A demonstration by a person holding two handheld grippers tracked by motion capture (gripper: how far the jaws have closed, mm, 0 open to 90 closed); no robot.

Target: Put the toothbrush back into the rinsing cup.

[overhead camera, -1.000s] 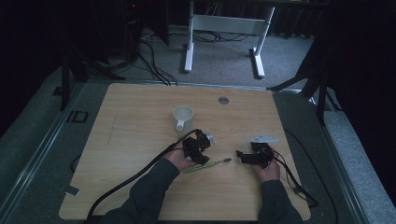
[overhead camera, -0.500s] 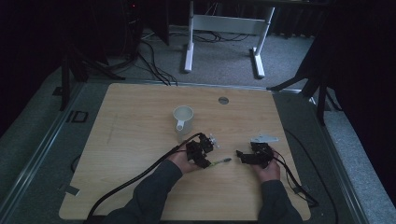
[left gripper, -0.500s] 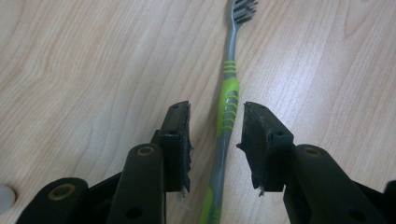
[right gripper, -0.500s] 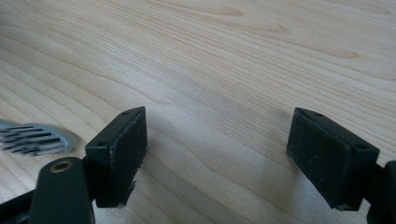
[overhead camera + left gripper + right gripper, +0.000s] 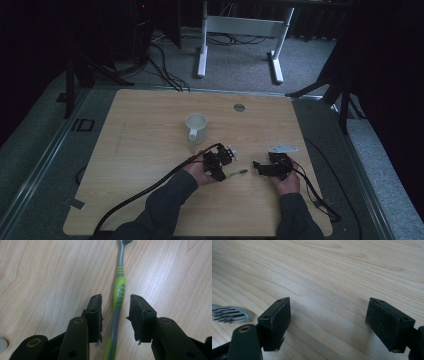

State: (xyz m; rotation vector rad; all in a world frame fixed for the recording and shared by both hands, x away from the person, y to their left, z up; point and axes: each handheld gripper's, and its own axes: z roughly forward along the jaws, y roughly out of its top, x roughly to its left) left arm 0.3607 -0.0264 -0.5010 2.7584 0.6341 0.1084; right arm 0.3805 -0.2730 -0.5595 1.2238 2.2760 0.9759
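Note:
A grey and green toothbrush point(image 5: 119, 290) lies flat on the wooden table point(image 5: 150, 125), with its bristled head point(image 5: 229, 313) toward my right gripper. My left gripper point(image 5: 115, 305) points down over the handle and is open. Its jaws have just been closing, and the handle runs between them with a gap on each side. In the high view the left gripper point(image 5: 223, 174) covers most of the toothbrush point(image 5: 237, 173). My right gripper point(image 5: 328, 312) rests low on the table, open wide with nothing between its jaws. It sits point(image 5: 257, 166) just right of the brush head.
A white mug point(image 5: 196, 125) stands upright behind the left gripper. A round grommet point(image 5: 239, 107) sits near the table's far edge. A thick black cable point(image 5: 145, 192) trails from the left gripper to the near left. A white desk frame point(image 5: 240, 30) stands on the floor beyond.
My left gripper has shifted a little over the toothbrush handle, and less of the brush shows in the high view. The right hand has kept still.

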